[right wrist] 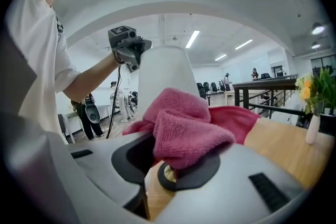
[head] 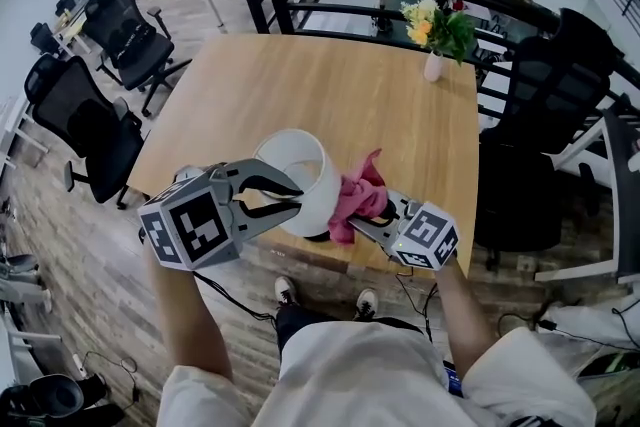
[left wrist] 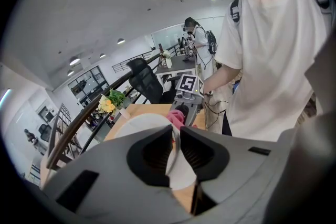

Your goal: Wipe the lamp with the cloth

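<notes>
With the left tool [head: 296, 199] pinching the lamp [head: 300, 163] rim, we should press the right tool's [head: 368, 217] clamped cloth [head: 362, 193] evenly at 3 o'clock.

The left gripper [head: 283, 199] is held out at the near left on a bare forearm [head: 188, 315], its jaws clamped on the rim of the lampshade [head: 300, 163]. The right gripper [head: 372, 215], at the near right, is closed on the cloth [head: 360, 191].
</notes>
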A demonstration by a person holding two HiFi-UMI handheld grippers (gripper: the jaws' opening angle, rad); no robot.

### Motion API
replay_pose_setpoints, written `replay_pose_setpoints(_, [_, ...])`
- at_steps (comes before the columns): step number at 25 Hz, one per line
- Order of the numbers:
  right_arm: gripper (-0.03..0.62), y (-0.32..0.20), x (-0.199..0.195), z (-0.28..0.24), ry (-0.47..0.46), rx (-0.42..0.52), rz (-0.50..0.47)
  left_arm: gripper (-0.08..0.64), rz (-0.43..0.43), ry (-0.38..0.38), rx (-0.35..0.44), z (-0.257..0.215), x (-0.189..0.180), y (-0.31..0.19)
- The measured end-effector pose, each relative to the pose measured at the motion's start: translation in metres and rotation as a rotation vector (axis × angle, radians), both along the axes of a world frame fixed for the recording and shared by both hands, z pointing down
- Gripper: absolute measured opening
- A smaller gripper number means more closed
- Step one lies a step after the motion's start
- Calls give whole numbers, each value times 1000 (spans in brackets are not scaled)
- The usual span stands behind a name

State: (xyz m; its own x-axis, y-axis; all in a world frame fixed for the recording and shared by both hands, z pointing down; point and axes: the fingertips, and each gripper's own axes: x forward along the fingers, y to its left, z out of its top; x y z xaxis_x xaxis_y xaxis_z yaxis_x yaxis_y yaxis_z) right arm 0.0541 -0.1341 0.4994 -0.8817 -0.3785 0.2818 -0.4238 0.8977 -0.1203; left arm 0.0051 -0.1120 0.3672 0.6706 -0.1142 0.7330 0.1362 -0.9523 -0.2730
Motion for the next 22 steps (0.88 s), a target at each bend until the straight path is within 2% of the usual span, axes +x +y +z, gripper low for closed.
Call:
replay_pose_setpoints(3, [84,-1,5,23,68,-2,22,86,-7,-1,-5,1,0,-1])
replay_pose_setpoints(6, [78,-1,13,39,115,-2,63,79,-55,-10,-26,-1,2,-2])
replay_pose_setpoints(9, [78,-1,28,34,58,-27,117,109,-119,-24,-59,-2,13,-10])
replay_pose_setpoints(13, [78,2,50,16,40,-20,151,155,-198,-60,-73,-5,30,-20])
replay_pose_setpoints(19, [78,5,74,-23,28,39,178,164,-299,-211,-51,4,36,-28])
replay_pose_setpoints(22, [78,5,76,-44,11,65,178,168,-304,-236,-78,9,40,-26])
